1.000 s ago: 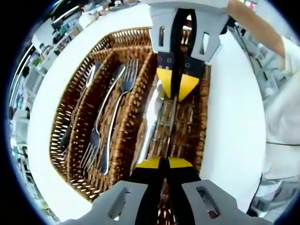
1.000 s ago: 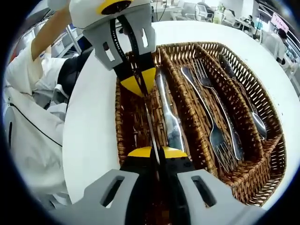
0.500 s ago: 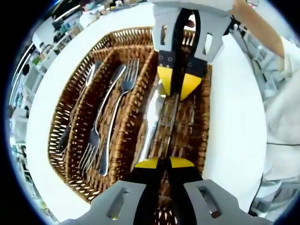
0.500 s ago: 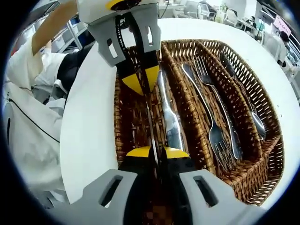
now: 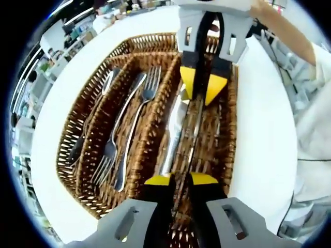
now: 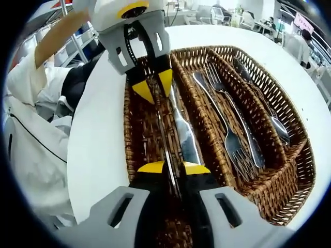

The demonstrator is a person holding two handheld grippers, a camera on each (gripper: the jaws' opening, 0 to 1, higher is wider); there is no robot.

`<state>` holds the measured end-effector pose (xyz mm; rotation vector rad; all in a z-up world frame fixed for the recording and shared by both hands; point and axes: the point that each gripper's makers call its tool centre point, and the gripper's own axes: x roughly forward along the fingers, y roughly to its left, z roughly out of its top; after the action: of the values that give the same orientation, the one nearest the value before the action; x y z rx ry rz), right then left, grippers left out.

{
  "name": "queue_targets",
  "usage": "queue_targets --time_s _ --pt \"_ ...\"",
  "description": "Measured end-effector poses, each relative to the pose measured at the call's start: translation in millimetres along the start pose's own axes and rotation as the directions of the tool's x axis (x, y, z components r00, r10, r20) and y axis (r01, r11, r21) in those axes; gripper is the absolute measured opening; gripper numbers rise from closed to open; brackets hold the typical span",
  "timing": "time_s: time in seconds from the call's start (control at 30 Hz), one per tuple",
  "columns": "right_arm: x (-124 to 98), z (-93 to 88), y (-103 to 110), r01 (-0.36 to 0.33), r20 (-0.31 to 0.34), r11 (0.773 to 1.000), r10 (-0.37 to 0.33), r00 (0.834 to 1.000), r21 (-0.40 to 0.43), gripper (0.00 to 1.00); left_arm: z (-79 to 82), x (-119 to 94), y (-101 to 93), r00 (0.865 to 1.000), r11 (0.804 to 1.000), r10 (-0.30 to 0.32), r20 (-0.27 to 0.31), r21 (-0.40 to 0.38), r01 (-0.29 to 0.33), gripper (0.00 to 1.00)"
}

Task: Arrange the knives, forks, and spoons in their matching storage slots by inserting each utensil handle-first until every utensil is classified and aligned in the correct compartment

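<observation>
A wicker basket (image 5: 72, 134) with three long compartments sits on a round white tabletop (image 5: 258, 134). In the left gripper view, the left claw (image 5: 181, 179) rises from the bottom with its yellow-tipped jaws slightly spread, a thin knife (image 5: 192, 139) running between them; I cannot tell whether they touch it. The right claw (image 5: 202, 89) comes in from the top, at the far end of the same knife, its jaws also slightly apart. A second knife (image 5: 173, 129) lies flat just beside the first, in the same compartment. The middle compartment holds two forks (image 5: 129, 124), laid in opposite directions. The outer compartment holds spoons (image 5: 93, 119).

In the right gripper view, the right claw (image 6: 173, 168) straddles the thin knife (image 6: 161, 132) and the left claw (image 6: 152, 88) sits at its far end. The other knife (image 6: 183, 132), the forks (image 6: 227, 129) and the spoons (image 6: 269, 111) lie in their compartments of the basket (image 6: 297, 170). A person's white sleeve (image 6: 31, 150) shows beside the tabletop (image 6: 98, 155).
</observation>
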<state>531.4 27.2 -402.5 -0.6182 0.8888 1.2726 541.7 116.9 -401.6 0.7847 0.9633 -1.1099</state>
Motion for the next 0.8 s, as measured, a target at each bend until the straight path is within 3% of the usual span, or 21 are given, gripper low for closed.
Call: queue_targets --time_s 0.1,0.4,0.67,0.8 --pt "-2 -2.3 -7 0.037 -0.008 0.999 -0.037 0.999 -0.008 0.13 -0.9 -2 2.5 1.000 0.999 0.026 -0.007 0.025 -0.025 0.11" --pt "-1 -4.1 -5 0.029 -0.011 1.000 -0.029 1.000 0.005 0.13 -3.4 -4 5.7 1.000 0.999 0.030 -0.007 0.014 -0.030 0.11" --pt "-6 -1.3 -8 0.051 0.006 0.999 -0.051 0.999 -0.003 0.15 1.6 -11 5.1 0.999 0.999 0.043 0.024 0.017 -0.043 0.12" --pt "-10 1.2 -6 0.061 0.016 0.998 -0.060 0.998 -0.008 0.19 4.3 -15 3.9 0.998 0.999 0.038 0.056 0.002 -0.038 0.19"
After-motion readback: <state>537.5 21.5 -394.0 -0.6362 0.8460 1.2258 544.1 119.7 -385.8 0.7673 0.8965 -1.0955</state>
